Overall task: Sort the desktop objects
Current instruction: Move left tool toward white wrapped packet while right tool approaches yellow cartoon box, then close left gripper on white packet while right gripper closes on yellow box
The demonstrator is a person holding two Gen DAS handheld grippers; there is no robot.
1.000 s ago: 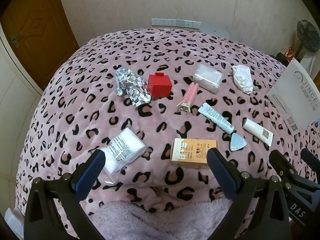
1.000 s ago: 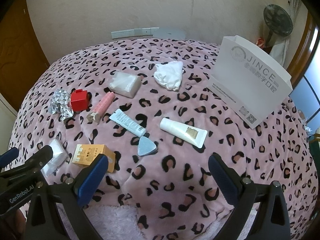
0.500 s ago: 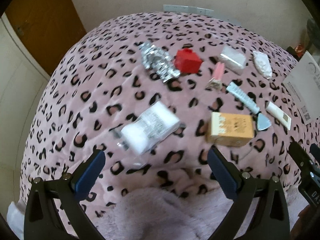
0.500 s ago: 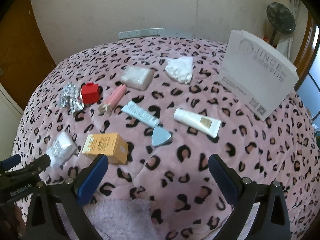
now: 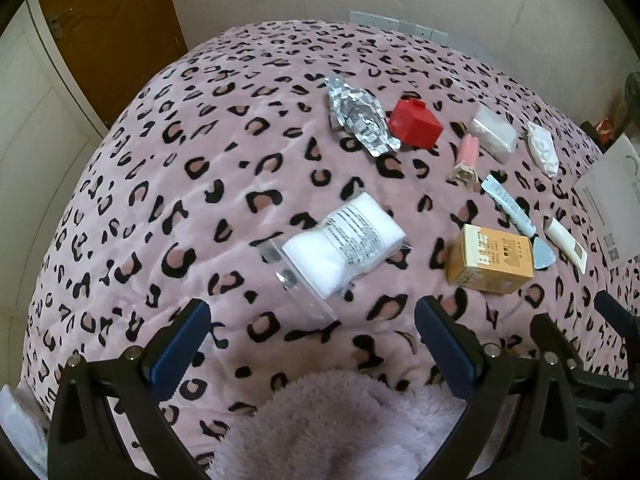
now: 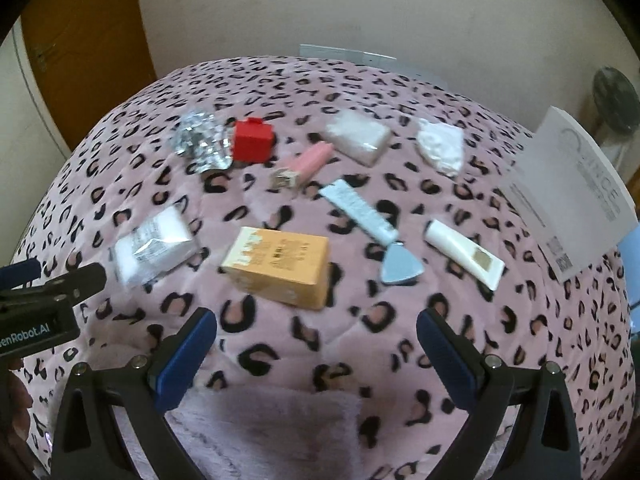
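A white pad pack in clear plastic wrap (image 5: 344,242) lies flat on the pink leopard-print blanket (image 5: 192,184), just ahead of the left gripper (image 5: 312,336) and roughly centred between its blue-padded fingers, which stand wide apart and hold nothing. To the right of that gripper's line sits an orange cardboard carton (image 5: 494,260), lying on its side; in the right wrist view the same carton (image 6: 280,266) lies directly ahead of the right gripper (image 6: 316,340), whose fingers are likewise spread and empty. Nothing stands between either tool and the item before it. Beyond the carton, farther from the right gripper, lie a pale blue tube (image 6: 358,212), a grey-blue wedge sponge (image 6: 402,266) touching its end and a white tube (image 6: 464,254). Farther still sit a pink lipstick-like stick (image 6: 304,164), a red plastic box (image 6: 252,142), crumpled silver foil (image 6: 202,142), a clear packet (image 6: 358,138) and a white crumpled cloth (image 6: 442,148). A white paper bag (image 6: 572,200) stands at the far right.
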